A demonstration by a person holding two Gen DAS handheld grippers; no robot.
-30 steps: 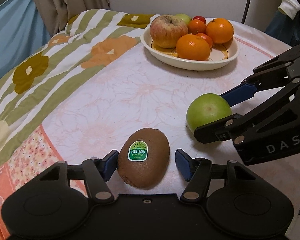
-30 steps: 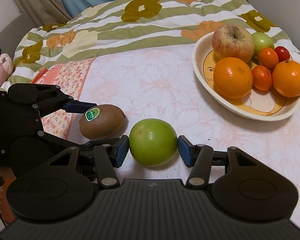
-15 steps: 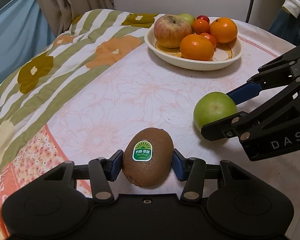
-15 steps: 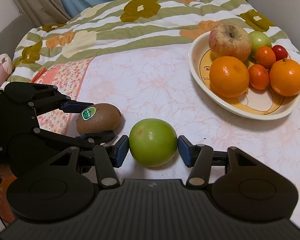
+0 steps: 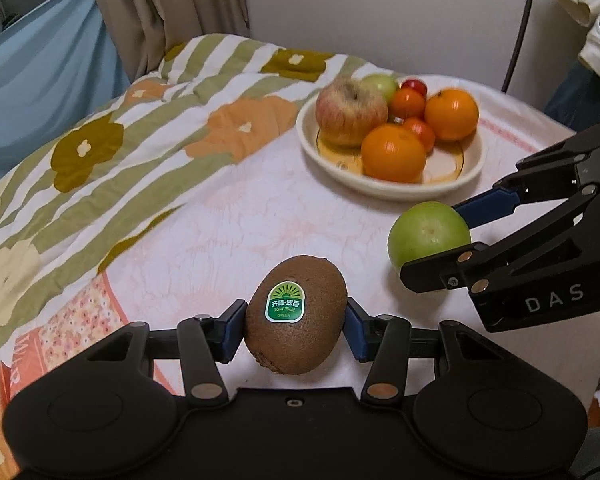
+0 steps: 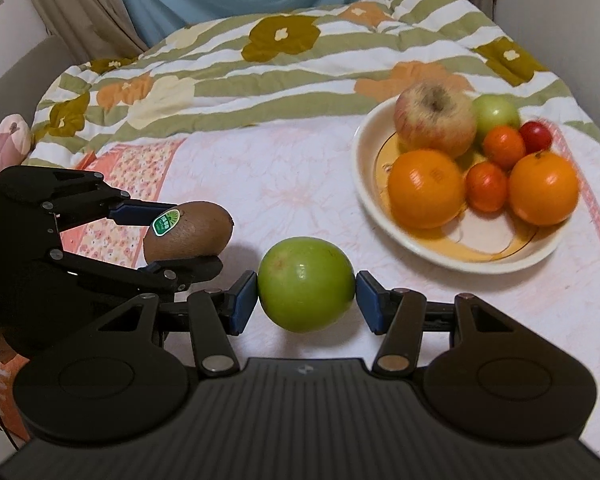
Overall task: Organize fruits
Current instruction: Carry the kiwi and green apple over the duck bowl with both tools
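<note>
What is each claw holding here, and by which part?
Left claw clamps the kiwi across its sides. Right claw pinches the green apple across its widest middle.

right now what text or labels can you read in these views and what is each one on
"DAS": white letters on the body of the right gripper, seen in the left wrist view.
"Kiwi Fruit" and "GREEN": on the green sticker of the kiwi held in the left gripper; the line of Chinese characters above is too small to read surely.
Faint stamp on the nearer orange: blurred, unreadable.
</note>
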